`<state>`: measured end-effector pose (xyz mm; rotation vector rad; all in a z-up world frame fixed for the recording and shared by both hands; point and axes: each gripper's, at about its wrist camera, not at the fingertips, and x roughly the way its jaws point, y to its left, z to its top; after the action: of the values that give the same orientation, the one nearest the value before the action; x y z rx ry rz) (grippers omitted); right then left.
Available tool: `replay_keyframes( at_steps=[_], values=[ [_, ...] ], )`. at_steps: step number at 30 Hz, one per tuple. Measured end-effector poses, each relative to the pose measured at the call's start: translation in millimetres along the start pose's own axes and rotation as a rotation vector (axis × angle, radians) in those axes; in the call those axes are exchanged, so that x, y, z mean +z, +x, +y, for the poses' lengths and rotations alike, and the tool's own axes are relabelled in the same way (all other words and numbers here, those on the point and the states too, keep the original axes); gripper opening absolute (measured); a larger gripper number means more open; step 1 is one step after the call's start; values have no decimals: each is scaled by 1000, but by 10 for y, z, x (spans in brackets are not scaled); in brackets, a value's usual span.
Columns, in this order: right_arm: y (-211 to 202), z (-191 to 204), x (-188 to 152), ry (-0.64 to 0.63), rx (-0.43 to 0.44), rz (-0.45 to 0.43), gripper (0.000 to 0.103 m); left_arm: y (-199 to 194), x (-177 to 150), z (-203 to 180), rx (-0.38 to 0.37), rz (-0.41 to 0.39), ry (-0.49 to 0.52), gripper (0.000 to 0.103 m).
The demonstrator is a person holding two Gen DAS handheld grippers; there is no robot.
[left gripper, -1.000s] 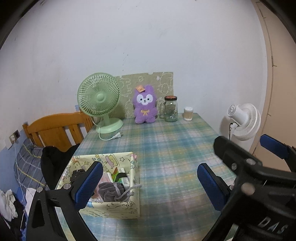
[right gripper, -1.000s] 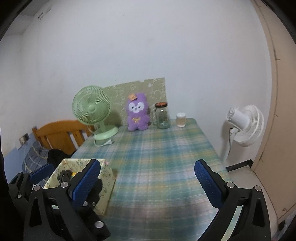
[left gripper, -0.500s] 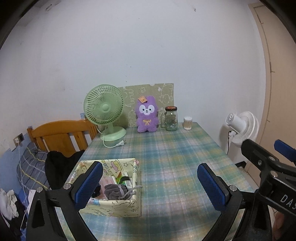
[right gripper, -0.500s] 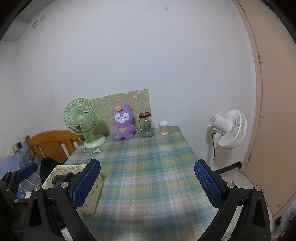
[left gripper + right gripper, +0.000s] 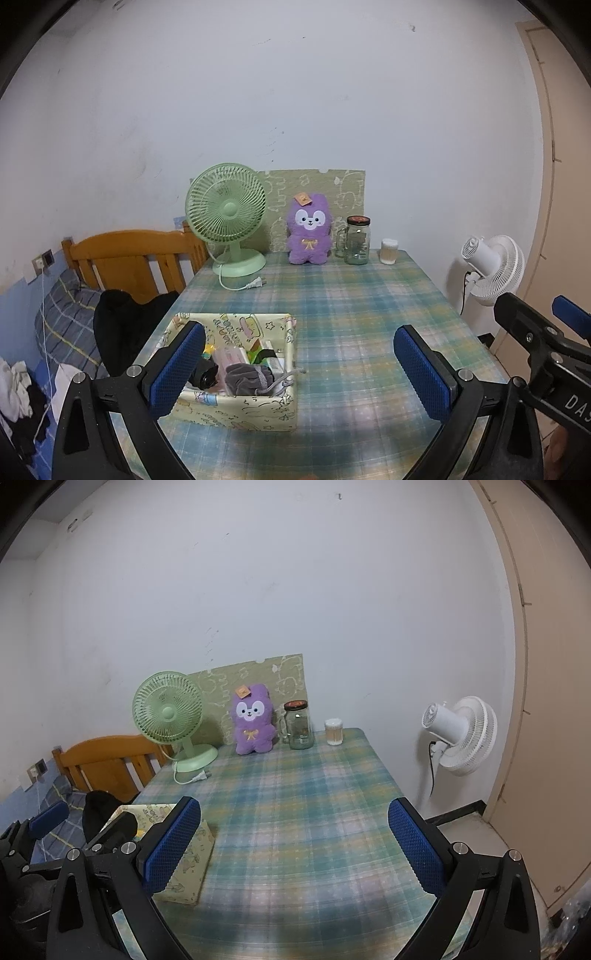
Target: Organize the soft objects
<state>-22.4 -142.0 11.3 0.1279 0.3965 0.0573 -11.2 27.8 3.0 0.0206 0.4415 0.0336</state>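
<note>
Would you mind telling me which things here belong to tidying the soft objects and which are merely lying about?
For the job:
purple plush toy
grey drawstring pouch
patterned storage box
left gripper and right gripper, both open

Lying about:
green desk fan
glass jar
cotton swab tub
white fan

The plaid-covered bench (image 5: 362, 306) lies bare through its middle and right side. A yellow patterned fabric box (image 5: 236, 402) blocks the near left. Along the far edge stand a green desk fan (image 5: 227, 221), purple plush toy (image 5: 308, 230), glass jar (image 5: 357, 242) and small cotton-swab tub (image 5: 389, 251).
</note>
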Motion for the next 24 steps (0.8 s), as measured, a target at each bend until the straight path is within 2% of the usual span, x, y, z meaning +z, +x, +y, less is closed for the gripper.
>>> replay_keyframes(
  at_steps=[10, 24],
  values=[
    [70, 153, 32, -30, 12, 3, 103, 19, -11, 202, 28, -2, -53, 103],
    [33, 205, -16, -46, 12, 3, 103, -28, -33, 268, 27, -7, -52, 103]
  ],
)
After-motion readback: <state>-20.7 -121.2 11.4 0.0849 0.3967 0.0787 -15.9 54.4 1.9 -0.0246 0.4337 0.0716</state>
